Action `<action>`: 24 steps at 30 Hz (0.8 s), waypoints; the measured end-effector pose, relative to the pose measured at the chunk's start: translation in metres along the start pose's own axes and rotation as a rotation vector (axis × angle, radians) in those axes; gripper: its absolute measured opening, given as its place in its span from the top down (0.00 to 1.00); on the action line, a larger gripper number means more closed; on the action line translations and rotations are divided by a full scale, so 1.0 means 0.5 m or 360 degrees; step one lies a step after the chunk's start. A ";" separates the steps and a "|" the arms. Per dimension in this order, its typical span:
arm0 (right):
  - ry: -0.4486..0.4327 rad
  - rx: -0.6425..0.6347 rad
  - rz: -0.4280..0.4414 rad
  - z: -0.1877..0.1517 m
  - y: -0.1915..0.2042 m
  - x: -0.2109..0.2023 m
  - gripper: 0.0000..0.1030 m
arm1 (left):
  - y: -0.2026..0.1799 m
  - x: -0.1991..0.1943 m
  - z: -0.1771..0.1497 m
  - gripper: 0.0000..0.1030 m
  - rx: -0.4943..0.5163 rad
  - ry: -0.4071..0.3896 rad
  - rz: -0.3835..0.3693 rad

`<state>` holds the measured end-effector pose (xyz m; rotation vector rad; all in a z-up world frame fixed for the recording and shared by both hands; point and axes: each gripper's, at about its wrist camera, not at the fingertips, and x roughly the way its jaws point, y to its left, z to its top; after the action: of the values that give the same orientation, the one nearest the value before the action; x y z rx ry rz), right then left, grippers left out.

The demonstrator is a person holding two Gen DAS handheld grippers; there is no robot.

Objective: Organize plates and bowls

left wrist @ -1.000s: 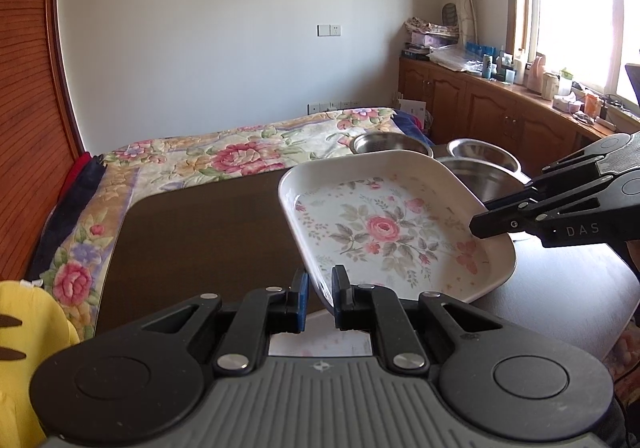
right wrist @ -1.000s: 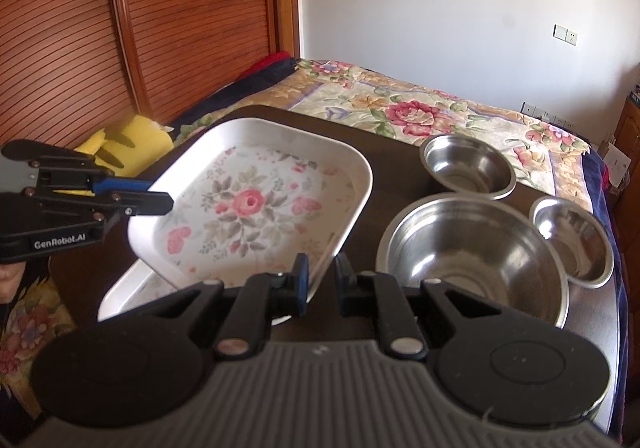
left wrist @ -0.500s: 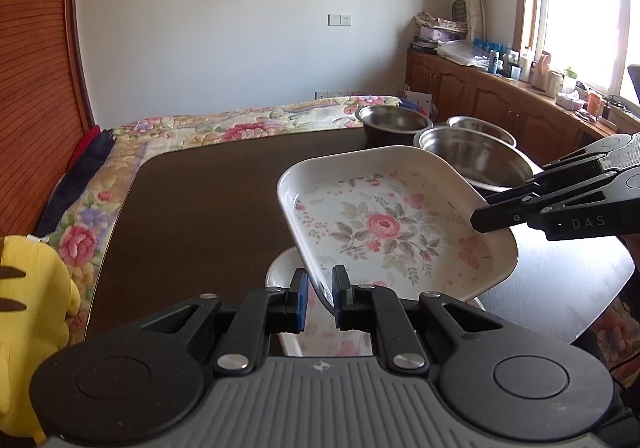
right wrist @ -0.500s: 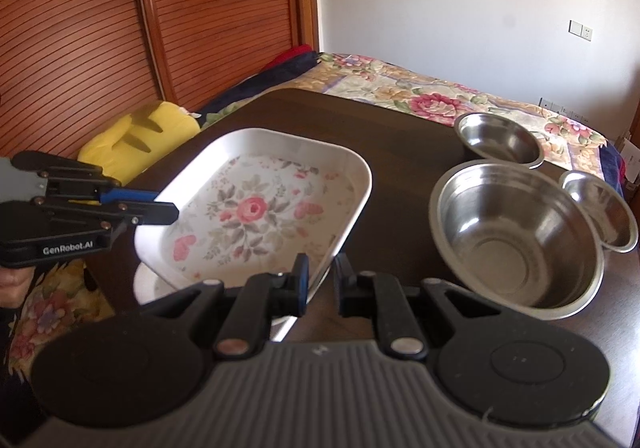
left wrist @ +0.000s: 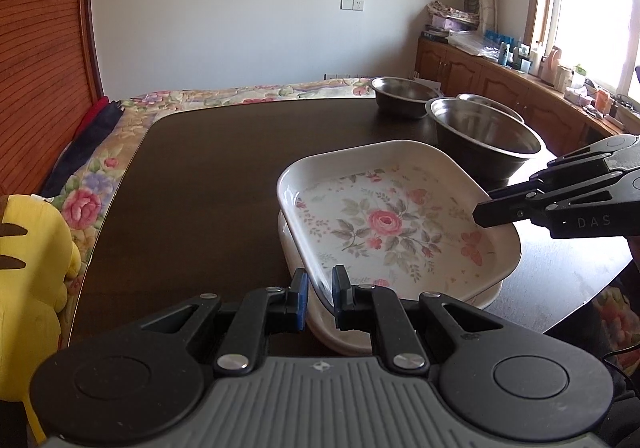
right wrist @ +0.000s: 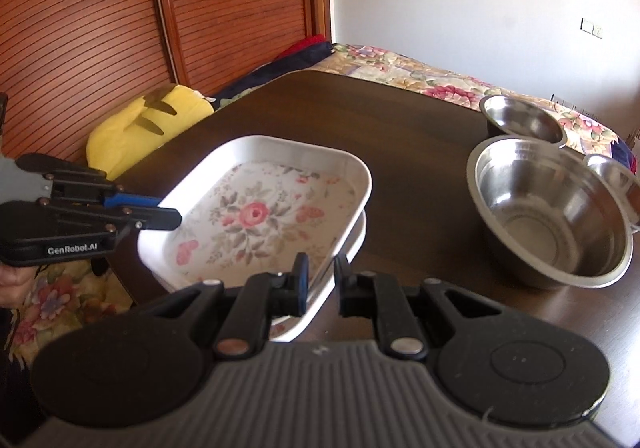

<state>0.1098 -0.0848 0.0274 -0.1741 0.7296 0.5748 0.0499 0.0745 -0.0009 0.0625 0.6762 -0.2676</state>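
A white floral plate (left wrist: pixel 384 224) (right wrist: pixel 256 216) is held level by opposite rims, sitting just on top of a second white plate (left wrist: pixel 291 248) (right wrist: pixel 359 236) that rests on the dark table (left wrist: pixel 200 188). My left gripper (left wrist: pixel 320 282) is shut on the near rim; in the right wrist view the same left gripper (right wrist: pixel 172 216) grips the plate's left rim. My right gripper (right wrist: pixel 322 274) is shut on the opposite rim and appears as black fingers (left wrist: pixel 486 214) in the left wrist view. Three steel bowls stand beyond: a large bowl (left wrist: pixel 486 136) (right wrist: pixel 552 208) and two small bowls (left wrist: pixel 400 96) (left wrist: pixel 492 104).
A yellow plush toy (left wrist: pixel 28 248) (right wrist: pixel 148 124) sits off the table's edge by the wooden slatted wall (right wrist: pixel 100 28). A floral bed cover (left wrist: pixel 240 92) lies behind the table. Cupboards (left wrist: pixel 480 76) with clutter run under the window.
Both grippers have come down with the floral plate, from well above the table to resting just over the lower plate. The bowls have not moved.
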 end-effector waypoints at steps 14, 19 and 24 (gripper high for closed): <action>0.0027 0.0004 0.0004 -0.011 0.004 0.007 0.85 | 0.005 -0.001 -0.001 0.87 0.0004 0.0002 0.0008; 0.0031 0.0004 0.0005 -0.008 0.005 0.009 0.84 | 0.006 0.002 -0.002 0.87 -0.0003 0.0009 0.0015; 0.0035 -0.0003 0.0002 -0.006 0.006 0.011 0.84 | 0.007 0.005 -0.004 0.86 -0.0006 0.0009 0.0019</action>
<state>0.1094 -0.0810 0.0216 -0.1819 0.7505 0.5756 0.0516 0.0776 -0.0044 0.0635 0.6817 -0.2549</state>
